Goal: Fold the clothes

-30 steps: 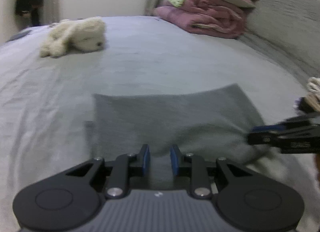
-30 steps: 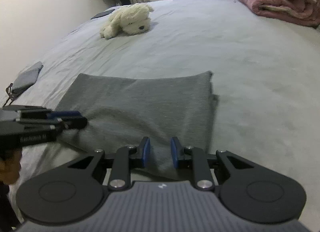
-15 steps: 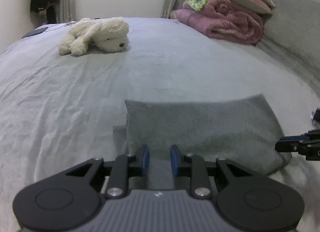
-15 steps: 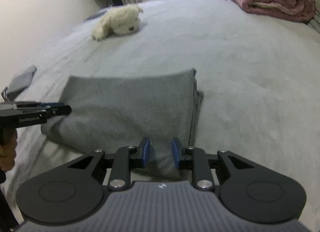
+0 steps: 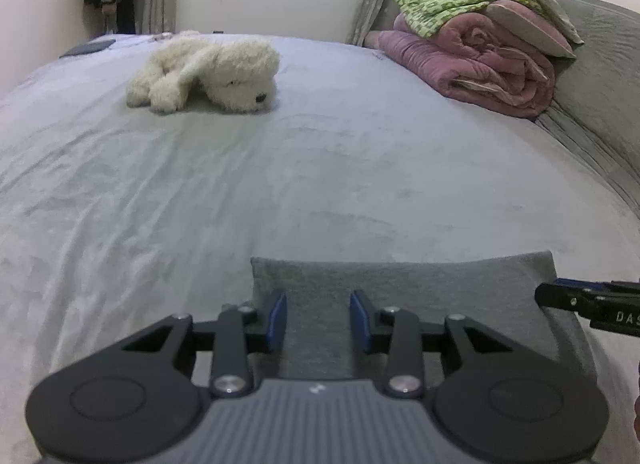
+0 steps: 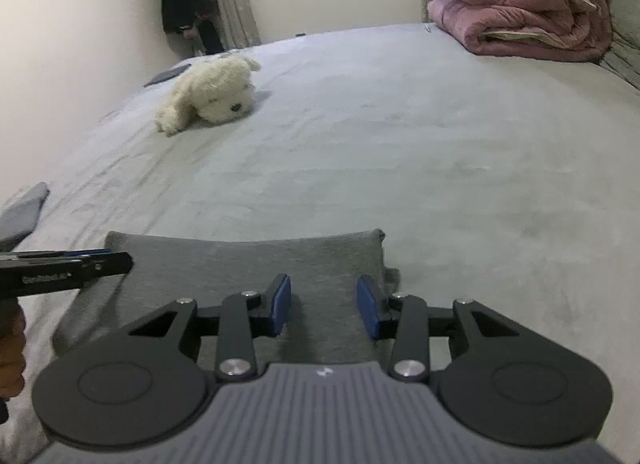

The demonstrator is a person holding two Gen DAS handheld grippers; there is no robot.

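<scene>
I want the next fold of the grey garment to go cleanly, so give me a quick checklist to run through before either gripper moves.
1. Left gripper jaws apart, holding nothing: ok.
2. Right gripper jaws apart, holding nothing: ok.
3. Grey garment lies flat on the bed as a folded rectangle: ok.
4. Far edge straight, no bunching: mostly ok; a bit of cloth sticks out at the right corner.
5. Near edge of the garment: cannot tell, it is hidden under both grippers.
6. Bed beyond the garment free for folding; the plush dog and pink quilt lie far off: ok.
</scene>
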